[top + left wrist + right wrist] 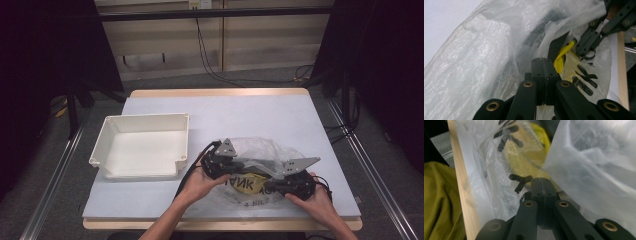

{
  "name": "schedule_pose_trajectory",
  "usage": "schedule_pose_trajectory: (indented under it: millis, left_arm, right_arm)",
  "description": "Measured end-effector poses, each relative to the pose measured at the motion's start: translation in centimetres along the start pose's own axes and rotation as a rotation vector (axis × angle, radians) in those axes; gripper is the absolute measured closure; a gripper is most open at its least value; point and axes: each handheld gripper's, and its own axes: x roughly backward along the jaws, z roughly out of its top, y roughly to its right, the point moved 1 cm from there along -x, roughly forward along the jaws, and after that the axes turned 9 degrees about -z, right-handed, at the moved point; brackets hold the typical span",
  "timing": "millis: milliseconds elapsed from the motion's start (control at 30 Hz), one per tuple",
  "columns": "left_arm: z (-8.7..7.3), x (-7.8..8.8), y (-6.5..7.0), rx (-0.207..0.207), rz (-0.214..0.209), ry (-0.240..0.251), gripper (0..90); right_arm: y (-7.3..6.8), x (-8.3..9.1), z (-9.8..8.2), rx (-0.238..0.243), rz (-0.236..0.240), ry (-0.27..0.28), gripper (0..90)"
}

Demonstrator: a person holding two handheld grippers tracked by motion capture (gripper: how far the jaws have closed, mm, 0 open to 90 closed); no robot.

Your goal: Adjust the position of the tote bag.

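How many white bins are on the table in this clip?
1. The white plastic bin sits on the left part of the table, open and empty, left of the clear plastic bag that both grippers work on. Nothing suggests another is hidden.

grippers: we see left gripper (235, 172) and right gripper (272, 189), black, brass rivets
plates: grey, three-cornered
cables: black
forearms: bare

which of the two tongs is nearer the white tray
The left tongs, at the plastic bag's left edge beside the white tray; the right tongs are on the bag's far side.
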Motion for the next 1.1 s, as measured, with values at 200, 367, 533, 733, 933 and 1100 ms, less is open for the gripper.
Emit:
schedule_pose_trajectory:
  millis: [200, 367, 533, 733, 933, 1100]
  left_arm:
    - [0.1, 0.1, -2.0, 0.045, 0.02, 0.011, 89.7]
    - [-0.1, 0.0, -3.1, 0.074, 0.039, 0.021, 89.7]
    - [-0.1, 0.0, -5.6, 0.159, 0.052, 0.052, 90.0]
    - [-0.1, -0.8, -6.7, 0.182, 0.087, 0.001, 90.0]
    - [-0.1, -1.9, -6.9, 0.205, 0.097, -0.056, 90.0]
    - [0.0, -1.1, -6.7, 0.199, 0.102, -0.021, 90.0]
  right_arm:
    - [-0.3, -0.6, -1.2, -0.006, 0.009, -0.034, 90.0]
    - [-0.6, -0.3, -1.5, -0.003, 0.018, -0.031, 90.0]
    - [-0.8, -0.1, -1.8, 0.008, 0.026, -0.021, 90.0]
    - [-0.8, -0.1, -1.8, 0.01, 0.027, -0.021, 90.0]
    - [-0.9, -0.1, -1.8, 0.011, 0.022, -0.022, 90.0]
    - [-0.9, 1.1, -1.2, -0.009, 0.018, 0.051, 90.0]
